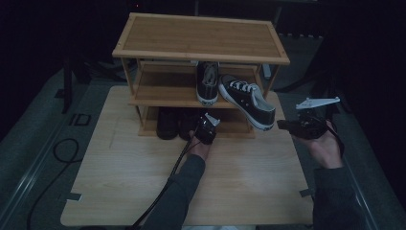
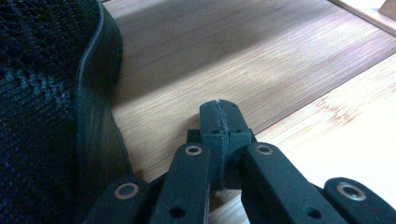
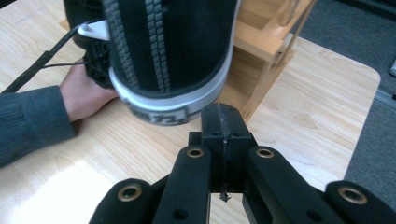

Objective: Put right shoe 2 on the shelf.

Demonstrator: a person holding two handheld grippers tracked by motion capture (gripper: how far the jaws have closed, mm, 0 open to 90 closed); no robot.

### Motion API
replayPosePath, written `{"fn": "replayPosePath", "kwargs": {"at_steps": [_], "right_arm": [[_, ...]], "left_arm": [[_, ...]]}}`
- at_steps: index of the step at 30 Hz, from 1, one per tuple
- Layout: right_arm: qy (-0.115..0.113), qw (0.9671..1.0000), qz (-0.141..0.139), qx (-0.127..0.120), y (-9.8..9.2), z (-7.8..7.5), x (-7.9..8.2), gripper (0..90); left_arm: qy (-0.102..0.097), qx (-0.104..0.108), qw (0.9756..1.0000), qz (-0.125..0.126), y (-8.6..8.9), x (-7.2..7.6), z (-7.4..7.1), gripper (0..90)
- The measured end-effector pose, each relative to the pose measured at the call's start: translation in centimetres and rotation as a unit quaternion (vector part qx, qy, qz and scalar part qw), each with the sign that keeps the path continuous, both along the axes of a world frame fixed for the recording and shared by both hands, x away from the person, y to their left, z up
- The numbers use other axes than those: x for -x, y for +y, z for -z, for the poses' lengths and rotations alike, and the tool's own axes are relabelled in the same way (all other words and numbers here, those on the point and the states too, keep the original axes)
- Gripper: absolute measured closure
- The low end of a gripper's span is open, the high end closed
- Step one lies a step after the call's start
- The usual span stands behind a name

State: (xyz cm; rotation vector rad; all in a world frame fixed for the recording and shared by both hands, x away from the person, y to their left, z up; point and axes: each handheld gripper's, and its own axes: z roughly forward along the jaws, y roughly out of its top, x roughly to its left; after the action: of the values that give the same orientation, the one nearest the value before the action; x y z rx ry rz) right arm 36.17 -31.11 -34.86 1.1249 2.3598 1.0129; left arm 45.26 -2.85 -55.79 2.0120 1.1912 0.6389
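Note:
A black-and-white sneaker (image 1: 246, 98) hangs tilted off the front of the shoe rack's middle shelf (image 1: 163, 98), heel low and to the right. Beside it a second matching sneaker (image 1: 207, 82) stands on that shelf. My right gripper (image 1: 281, 125) is just right of the tilted sneaker's heel; its jaws (image 3: 223, 114) are shut with nothing between them, right below the sneaker's sole (image 3: 173, 51). My left gripper (image 1: 206, 125) is low at the bottom shelf, shut and empty (image 2: 219, 109), with a black knit shoe (image 2: 46, 116) close on its left.
The bamboo rack (image 1: 201, 36) has a bare top shelf. Dark shoes (image 1: 167, 123) sit on its bottom shelf. The rack stands on a light wooden board (image 1: 143, 187) with open surface in front. A cable (image 1: 163, 187) trails from the left gripper along the sleeve.

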Motion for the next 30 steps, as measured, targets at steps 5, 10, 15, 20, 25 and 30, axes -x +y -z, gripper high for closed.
{"fn": "replayPosePath", "kwargs": {"at_steps": [5,10,15,20,25,30], "right_arm": [[-0.005,1.0000,-0.007,0.002,0.3,0.1,0.8,90.0],[-0.007,0.9998,-0.016,0.003,0.7,0.3,1.3,90.0],[-0.006,0.9997,-0.025,0.002,1.2,0.5,1.4,90.0],[-0.008,0.9997,-0.024,0.003,1.2,0.3,1.4,90.0],[-0.012,0.9997,-0.022,0.000,1.3,0.2,1.5,90.0],[-0.015,0.9996,-0.025,-0.001,1.5,0.0,1.5,90.0]], "left_arm": [[0.000,0.000,1.0000,0.000,0.0,0.0,0.0,90.0],[0.000,0.000,1.0000,-0.001,0.0,0.0,0.0,90.0],[0.001,0.000,1.0000,0.000,0.0,0.0,0.0,90.0],[0.000,0.000,1.0000,-0.001,0.0,0.0,0.0,90.0],[0.000,-0.001,1.0000,-0.003,-0.1,0.0,0.0,90.0],[0.000,-0.001,1.0000,-0.003,-0.1,0.0,0.0,90.0]]}}
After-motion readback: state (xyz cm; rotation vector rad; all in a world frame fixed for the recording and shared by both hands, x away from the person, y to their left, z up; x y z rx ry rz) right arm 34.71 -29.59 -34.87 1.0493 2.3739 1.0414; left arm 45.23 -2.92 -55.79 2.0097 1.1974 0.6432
